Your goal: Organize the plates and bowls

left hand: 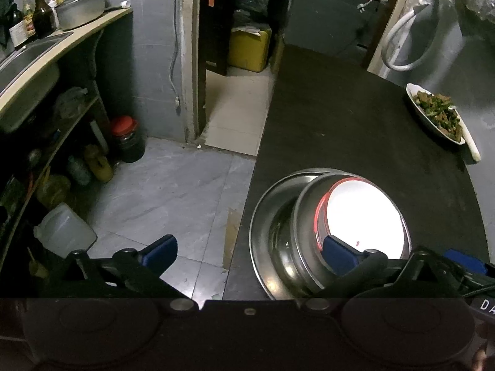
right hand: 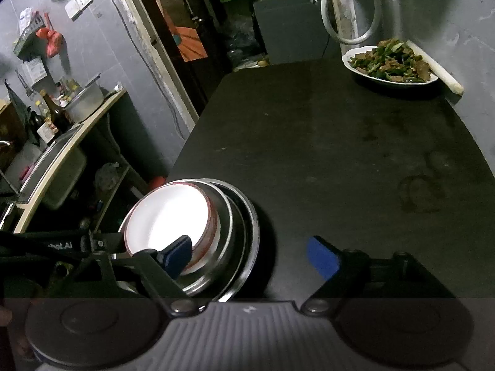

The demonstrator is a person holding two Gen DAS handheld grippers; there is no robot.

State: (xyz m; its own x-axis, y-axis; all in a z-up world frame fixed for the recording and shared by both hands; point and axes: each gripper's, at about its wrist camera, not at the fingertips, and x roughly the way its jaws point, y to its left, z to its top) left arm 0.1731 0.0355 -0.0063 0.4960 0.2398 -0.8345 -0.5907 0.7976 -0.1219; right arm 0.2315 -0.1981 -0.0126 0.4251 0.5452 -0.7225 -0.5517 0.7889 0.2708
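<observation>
The white bowl (left hand: pixel 365 216) is overexposed, its inside unreadable. The left gripper's (left hand: pixel 250 252) blue finger hides part of its near rim. Bottles (left hand: pixel 34 15) on the counter are too small to identify.

Grey tiled walls (left hand: pixel 148 61) enclose a dim kitchen with a pale grey tiled floor (left hand: pixel 173 191). At ten o'clock in the left wrist view runs a cream-edged counter with a steel sink (left hand: pixel 34 58), cluttered shelves (left hand: pixel 62 142) beneath. A dark doorway (left hand: pixel 235 31) opens at twelve o'clock; a black matte tabletop (left hand: pixel 340 117) fills the right.
</observation>
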